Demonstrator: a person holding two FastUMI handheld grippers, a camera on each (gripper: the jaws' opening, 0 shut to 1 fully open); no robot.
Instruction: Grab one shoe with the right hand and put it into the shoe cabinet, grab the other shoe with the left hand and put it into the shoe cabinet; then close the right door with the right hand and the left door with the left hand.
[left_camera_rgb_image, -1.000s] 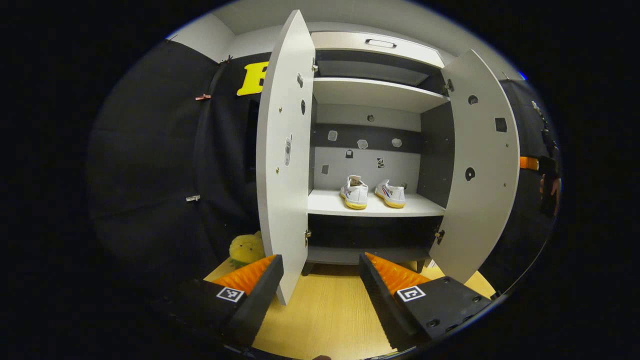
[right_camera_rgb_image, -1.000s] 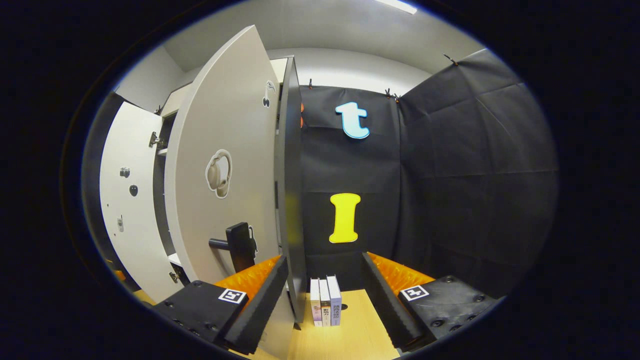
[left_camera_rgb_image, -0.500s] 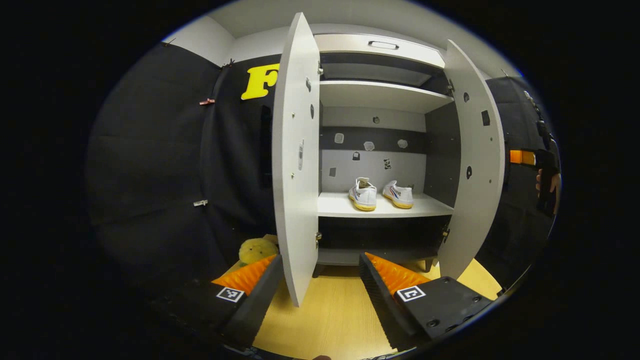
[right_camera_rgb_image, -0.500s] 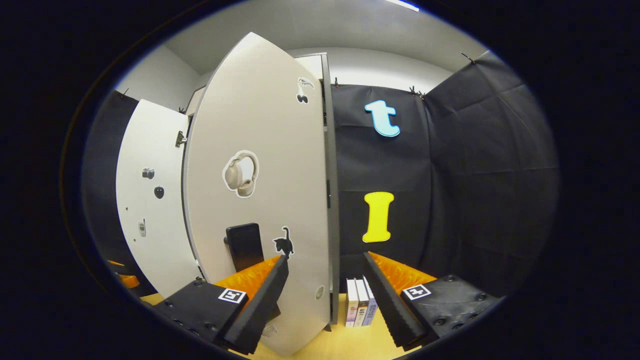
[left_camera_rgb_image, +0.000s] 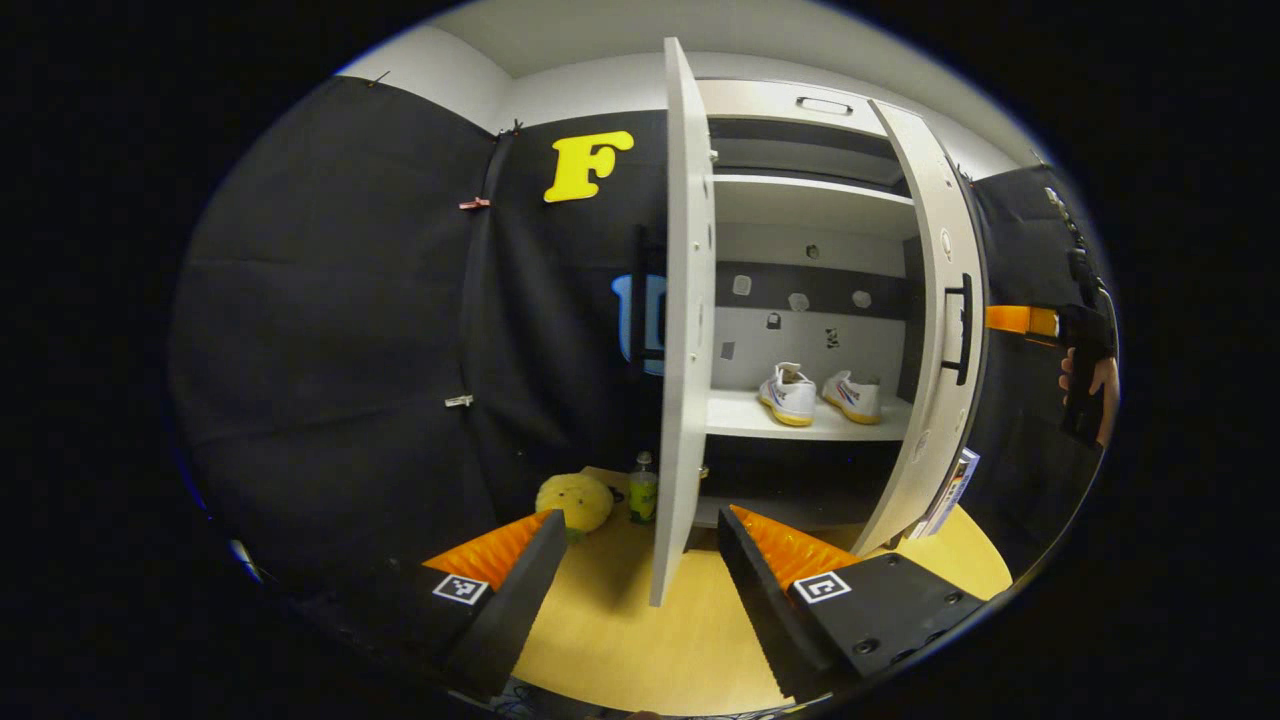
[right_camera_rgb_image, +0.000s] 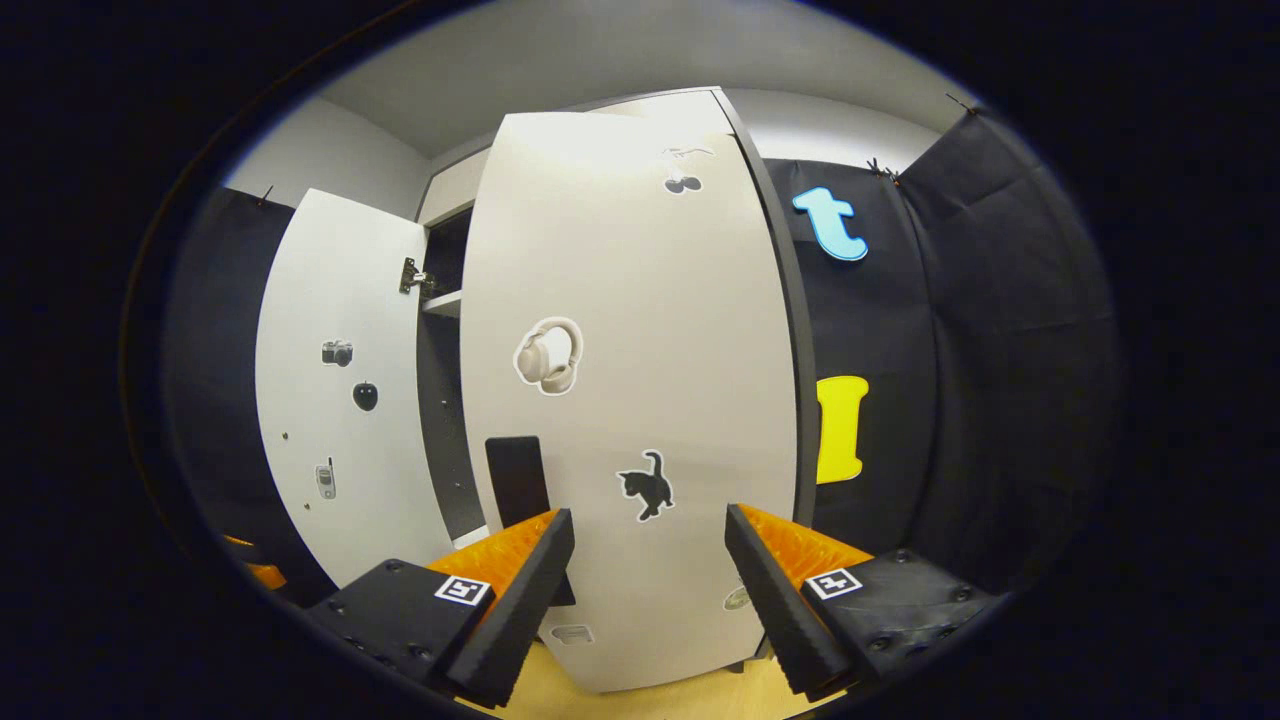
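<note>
Shoes (left_camera_rgb_image: 820, 396) side by side on cabinet (left_camera_rgb_image: 800, 200) shelf; right door (right_camera_rgb_image: 640, 400) nearly closed, faced by open, empty right tongs (right_camera_rgb_image: 645, 590); left tongs (left_camera_rgb_image: 640, 590) gaped astride left door (left_camera_rgb_image: 680, 320), ungripped.

Even, fairly bright overhead lighting is recorded in both views. Glare is seen high on the right door (right_camera_rgb_image: 640, 400), fading downward. The cabinet (left_camera_rgb_image: 800, 100) interior is lit on the shelf (left_camera_rgb_image: 800, 420), while the recess below is left in shadow. Straight edges are bowed by fisheye distortion toward the rim. The focus is sharp; no motion blur is noted.
</note>
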